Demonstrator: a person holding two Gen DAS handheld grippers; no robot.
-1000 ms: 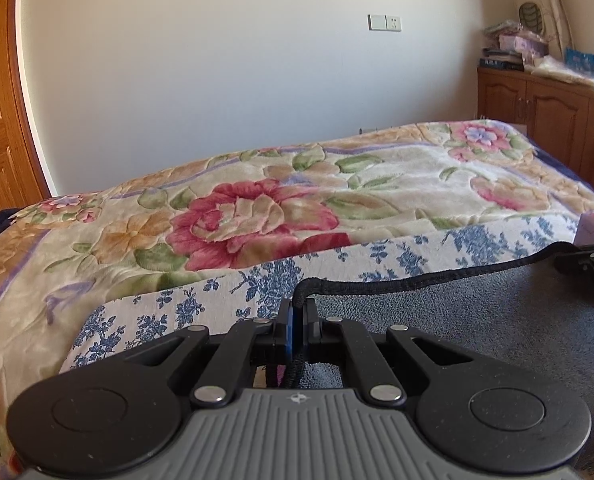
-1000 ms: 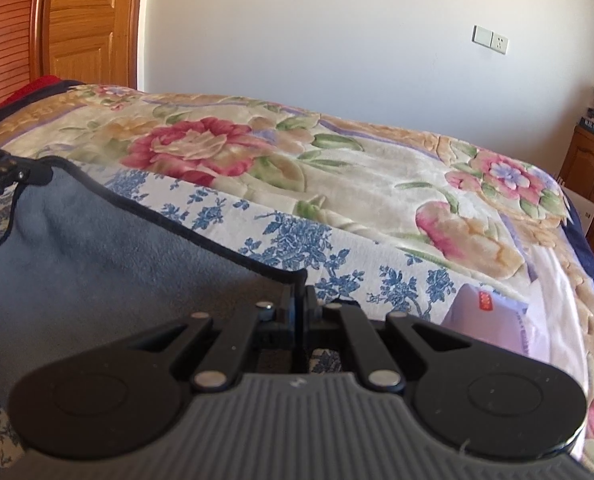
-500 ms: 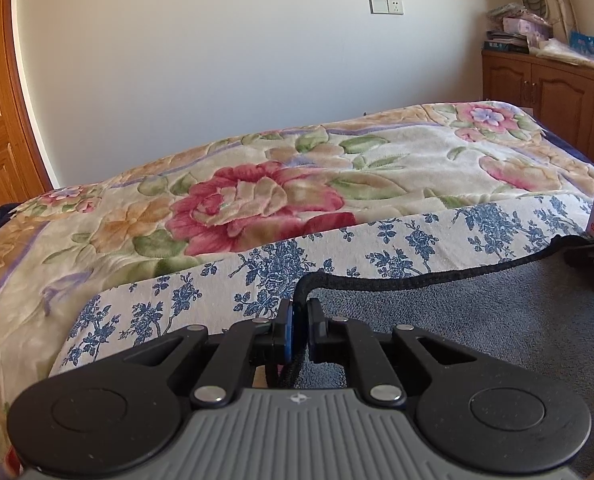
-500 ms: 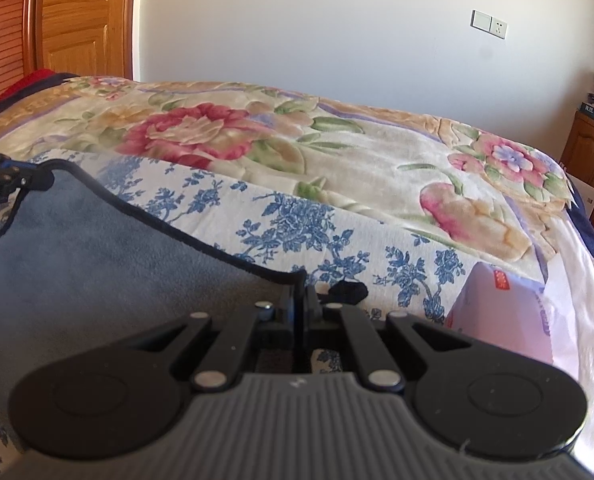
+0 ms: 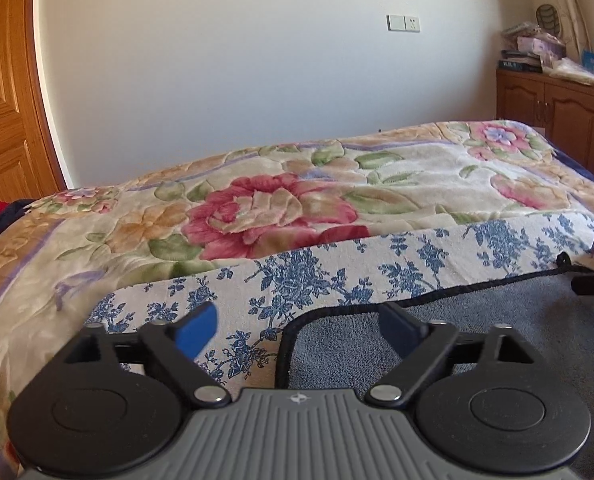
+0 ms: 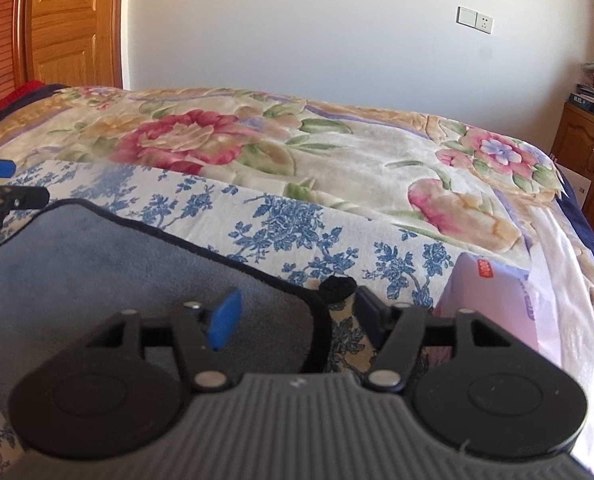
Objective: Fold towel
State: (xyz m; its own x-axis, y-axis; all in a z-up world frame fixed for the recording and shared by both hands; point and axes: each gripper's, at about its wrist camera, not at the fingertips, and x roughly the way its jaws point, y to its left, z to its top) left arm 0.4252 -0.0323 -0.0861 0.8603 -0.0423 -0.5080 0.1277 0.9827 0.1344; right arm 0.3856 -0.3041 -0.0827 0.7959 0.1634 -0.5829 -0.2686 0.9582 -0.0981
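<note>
Left wrist view: bed (image 5: 97,240) under a floral blanket (image 5: 273,212), filling the frame from wall to lower edge. Over the blanket, a blue-and-white flowered cloth (image 5: 377,256). On that cloth, the grey towel (image 5: 477,320), dark-bound along its edge, lying flat with its far left corner just ahead of the left tool (image 5: 297,326). Left tool spread wide, blue pad (image 5: 197,330) well apart from its partner, nothing between them; clenched on this corner half a second ago, hence corner just released onto the bed.

Right wrist view: same towel (image 6: 117,272) at left and centre, its far right corner with a small dark loop (image 6: 337,288) between the parted fingers of the right tool (image 6: 297,312). Right tool likewise released, grasping nothing; pinched on the bound edge half a second ago. Pale lilac packet (image 6: 493,300) just beside this corner. Left tool's blue pad visible at the far left edge.

Reading: both far corners set down together, edge no longer lifted, so one fold judged laid or the towel spread for folding; which of the two not decidable from these views. Next move likely a fresh grasp of an edge for the following fold, with care not to catch the flowered cloth beneath.
</note>
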